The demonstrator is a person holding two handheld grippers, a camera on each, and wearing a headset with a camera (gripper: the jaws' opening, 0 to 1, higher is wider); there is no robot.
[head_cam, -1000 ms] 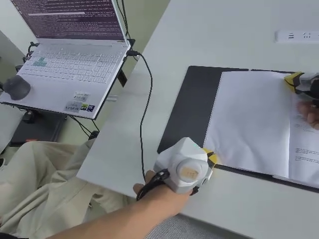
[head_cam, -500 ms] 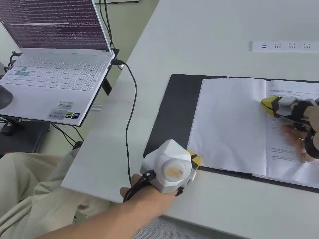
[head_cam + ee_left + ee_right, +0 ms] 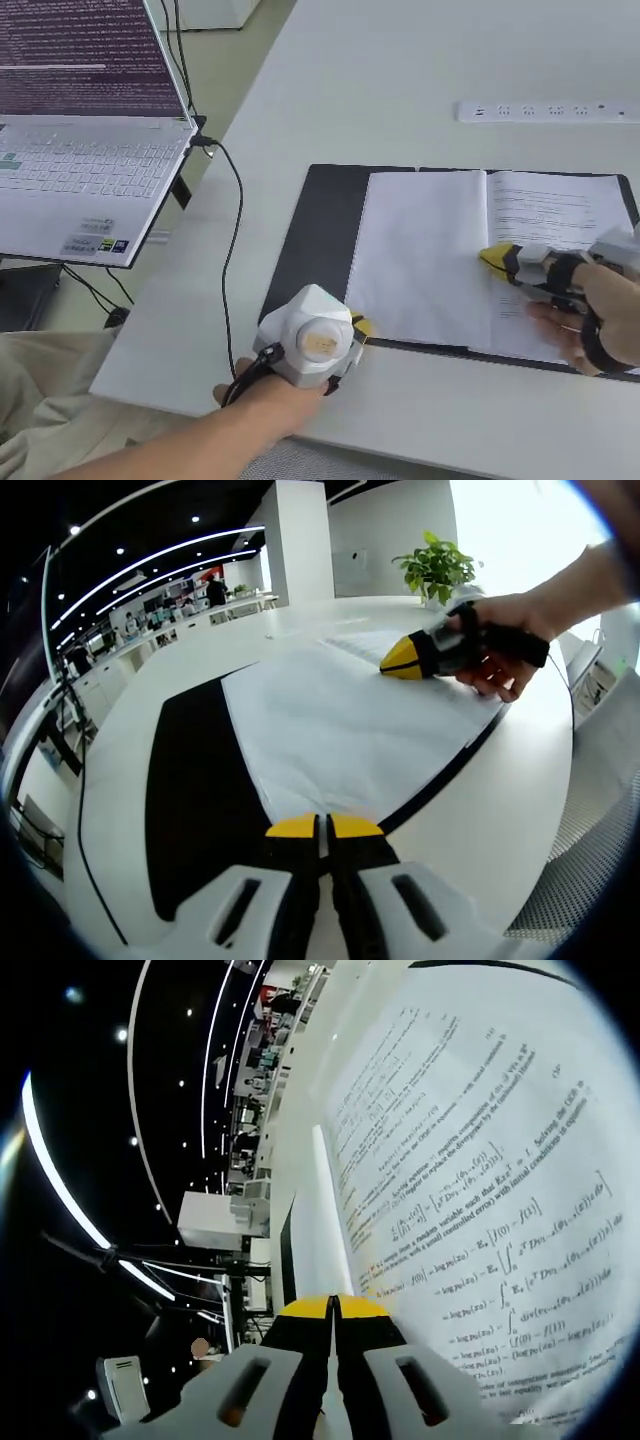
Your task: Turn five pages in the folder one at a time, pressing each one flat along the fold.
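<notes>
R gripper (image 3: 490, 258) jaws closed | at fold (image 3: 488, 215) | printed pg (image 3: 470, 1210) (math eqns)

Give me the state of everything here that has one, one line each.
Folder: open, flat on the table.
Blank page: turned over, lying flat on the left side.
Printed page: lying flat on the right side.
Left claw: shut, at the folder's near edge.
Right claw: shut, tip at the fold.
Laptop: open, screen lit.
Cable: plugged into the laptop.
</notes>
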